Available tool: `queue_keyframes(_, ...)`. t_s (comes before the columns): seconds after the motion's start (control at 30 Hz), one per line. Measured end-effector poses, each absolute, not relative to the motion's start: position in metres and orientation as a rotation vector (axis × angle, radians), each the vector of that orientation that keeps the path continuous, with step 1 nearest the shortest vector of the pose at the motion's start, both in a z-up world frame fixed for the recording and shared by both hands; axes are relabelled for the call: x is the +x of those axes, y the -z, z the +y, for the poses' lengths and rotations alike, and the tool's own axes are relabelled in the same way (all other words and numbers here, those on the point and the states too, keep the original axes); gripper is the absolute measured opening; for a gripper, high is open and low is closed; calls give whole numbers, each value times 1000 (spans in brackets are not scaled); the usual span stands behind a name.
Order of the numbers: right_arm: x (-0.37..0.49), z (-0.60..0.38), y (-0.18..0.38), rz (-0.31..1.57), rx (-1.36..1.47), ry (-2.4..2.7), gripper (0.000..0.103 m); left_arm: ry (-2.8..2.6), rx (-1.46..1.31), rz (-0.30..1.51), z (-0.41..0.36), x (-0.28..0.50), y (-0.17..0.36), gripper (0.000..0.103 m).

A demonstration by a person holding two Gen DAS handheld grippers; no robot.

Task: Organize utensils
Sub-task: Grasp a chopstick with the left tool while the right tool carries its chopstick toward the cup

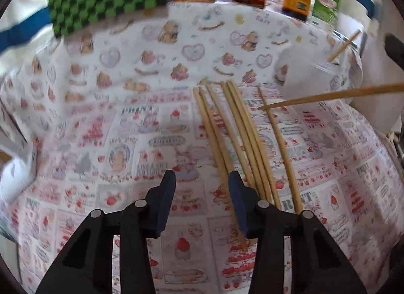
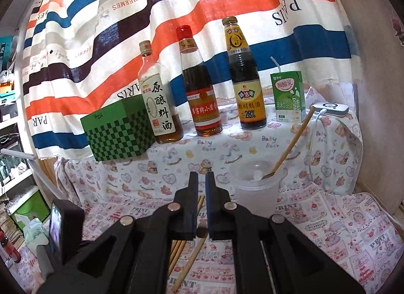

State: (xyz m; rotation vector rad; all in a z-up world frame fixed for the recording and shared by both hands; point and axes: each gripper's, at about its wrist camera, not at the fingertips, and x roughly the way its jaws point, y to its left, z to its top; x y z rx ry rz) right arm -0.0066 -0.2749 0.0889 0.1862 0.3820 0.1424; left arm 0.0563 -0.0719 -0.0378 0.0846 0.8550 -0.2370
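- Cartoon-print cloth [image 1: 106,122] covers a table; bottles [image 2: 202,91] and a green box [image 2: 118,132] stand at the far edge before a striped curtain.
- Chopsticks [image 1: 237,137] lie in a loose row just right of the left tongs [image 1: 202,180], whose jaws are open and empty.
- Right tongs [image 2: 202,182] pinch one chopstick [image 1: 341,94], near a cup [image 2: 257,187] already holding another.
- Likely step: carrying this stick to the cup; next, tip it in over the rim.

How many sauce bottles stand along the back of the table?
3: pale bottle beside the green checkered box, red-capped bottle in the middle, dark bottle next to the milk carton. None seems hidden.
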Motion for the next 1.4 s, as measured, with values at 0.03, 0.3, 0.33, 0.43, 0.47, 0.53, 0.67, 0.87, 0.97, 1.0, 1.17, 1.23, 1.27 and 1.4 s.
queue_keyframes(0.03,-7,-275,-89,382,187,-142,5,256,71,859,-72,56,37,41)
queue_keyframes(0.3,-4,-273,-86,408,186,-136,5,242,2,925,-62,67,45,36)
queue_keyframes(0.33,-3,-273,-86,411,185,-136,5,252,0,936,-63,67,47,37)
queue_keyframes(0.43,-4,-271,-85,409,172,-129,5,240,41,947,-68,65,49,36)
queue_keyframes(0.47,-3,-271,-84,411,171,-128,5,239,41,948,-69,64,50,36)
queue_keyframes(0.53,-2,-271,-84,424,175,-134,5,242,39,948,-70,63,51,35)
queue_keyframes(0.67,0,-272,-83,431,180,-124,5,240,17,972,-66,65,54,34)
queue_keyframes(0.87,2,-274,-83,449,190,-119,5,235,53,961,-73,64,57,34)
queue_keyframes(0.97,1,-273,-83,449,182,-116,5,219,125,942,-84,61,58,35)
queue_keyframes(1.0,1,-272,-83,448,183,-114,5,216,116,943,-84,61,58,35)
queue_keyframes(1.17,0,-274,-84,443,185,-105,5,203,64,958,-72,64,55,5)
queue_keyframes(1.23,0,-274,-84,442,187,-102,5,237,19,966,-67,63,54,5)
queue_keyframes(1.27,0,-274,-84,441,187,-102,5,249,9,952,-67,61,52,5)
queue_keyframes(1.4,-1,-275,-85,433,185,-93,5,254,4,786,-66,44,26,5)
